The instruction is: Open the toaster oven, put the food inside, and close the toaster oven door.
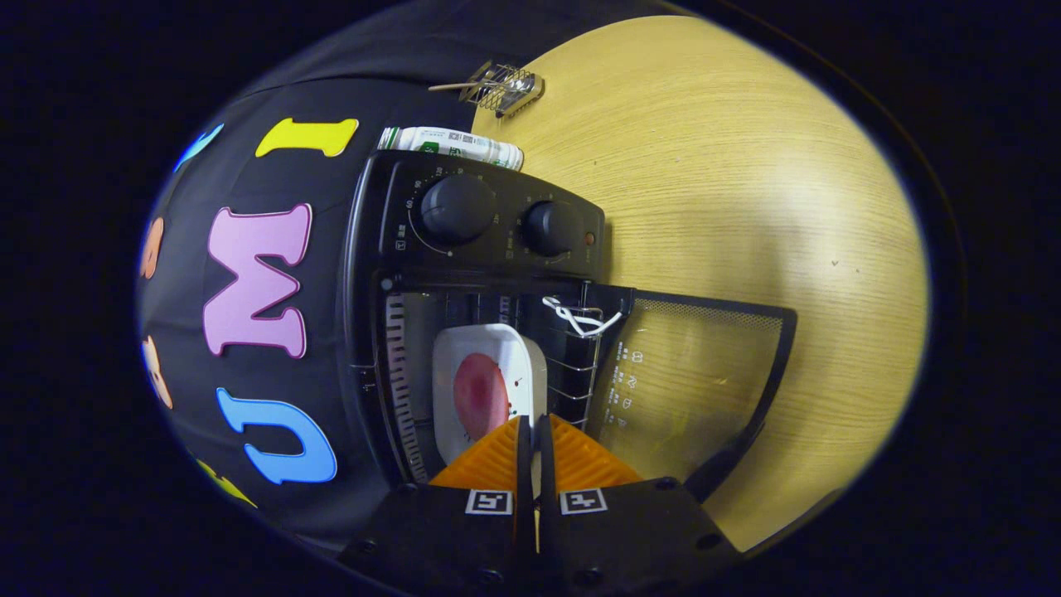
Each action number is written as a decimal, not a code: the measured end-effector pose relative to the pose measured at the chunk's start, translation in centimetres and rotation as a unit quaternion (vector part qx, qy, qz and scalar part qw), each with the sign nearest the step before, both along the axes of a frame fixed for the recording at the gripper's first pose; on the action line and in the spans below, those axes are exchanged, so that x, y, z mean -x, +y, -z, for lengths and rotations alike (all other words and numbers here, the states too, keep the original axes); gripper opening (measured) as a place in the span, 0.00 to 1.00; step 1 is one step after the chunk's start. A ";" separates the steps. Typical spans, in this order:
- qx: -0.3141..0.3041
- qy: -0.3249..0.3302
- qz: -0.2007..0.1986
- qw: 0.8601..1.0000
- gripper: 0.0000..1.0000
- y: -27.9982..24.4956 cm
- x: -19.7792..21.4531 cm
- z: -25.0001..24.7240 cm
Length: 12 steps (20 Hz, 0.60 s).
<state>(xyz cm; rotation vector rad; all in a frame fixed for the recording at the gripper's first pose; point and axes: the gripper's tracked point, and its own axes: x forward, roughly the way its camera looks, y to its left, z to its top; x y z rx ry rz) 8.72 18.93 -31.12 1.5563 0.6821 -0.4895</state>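
Food: a reddish round piece on a white dish, and the dish sits inside the toaster oven cavity, on the wire rack. The view is rolled sideways, so the oven appears lying on its side.

Your gripper is right at the dish's near edge. The fingers are drawn almost together, with only a thin slit between them. The dish rim seems to run into that slit, but you can't confirm from here that both fingers press on it, so grip status is unclear.

The oven door is fully open, swung down flat over the table, glass panel up with small white markings along the hinge side. A white cord or tie is looped on the rack near the cavity mouth. The control panel has two dark knobs, just beside the cavity.

Beyond the oven: a white-and-green cylindrical pack lies against its far side, touching or nearly so. Farther out is a small wire mesh basket with a stick handle. Both are on the light wood table.
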 end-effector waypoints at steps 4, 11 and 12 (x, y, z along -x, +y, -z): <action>0.019 0.012 0.000 1.000 0.07 0.3 -1.3 1.1; -0.024 0.015 0.006 1.000 0.10 1.1 -2.7 1.9; -0.030 0.014 0.002 0.999 0.10 1.1 -2.3 1.6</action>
